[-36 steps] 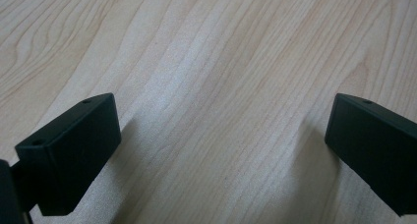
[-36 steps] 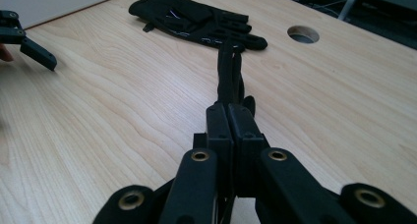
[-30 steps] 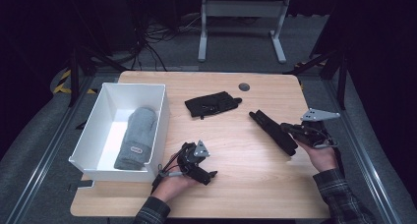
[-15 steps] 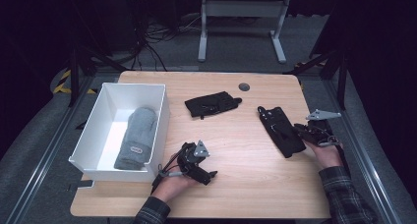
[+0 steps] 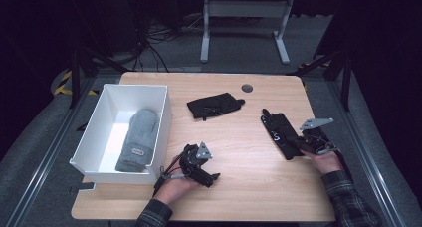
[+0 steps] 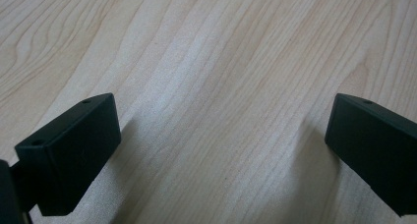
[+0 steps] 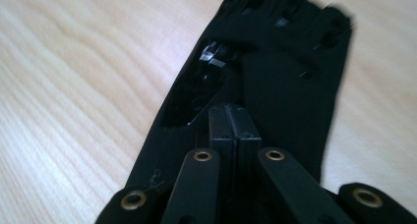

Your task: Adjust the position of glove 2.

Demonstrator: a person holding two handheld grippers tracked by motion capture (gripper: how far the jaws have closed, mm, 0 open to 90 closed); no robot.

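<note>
Gloves are the things being handled, spread over a light wooden table [image 5: 239, 187] that is the largest thing in the high view. At its left edge stands a white bin [image 5: 164, 107], open at the top, with a grey mitten [image 5: 137, 140] lying lengthwise inside it. Near the middle of the far half of the table lies a black glove [image 5: 215, 105], flat and apart from both hands. A second black glove [image 5: 278, 132] lies stretched out toward the right side, its near end under the right tongs [image 5: 301, 146]. In the right gripper view the jaws are pressed together with the dark fabric [image 7: 275, 91] of this glove running out from between them, so the right tongs are clamped on the glove's near edge while the rest of it rests on the wood. The right hand [image 5: 326, 160] comes in from the lower right, a dark sleeve behind it. The left hand [image 5: 174, 182] rests on the table just in front of the bin's near corner, holding the left tongs [image 5: 211, 176]. In the left gripper view the jaws stand wide apart over bare wood grain [image 6: 221, 111], with nothing between them. A small dark round grommet [image 5: 247, 88] sits in the tabletop near the far edge.
</note>
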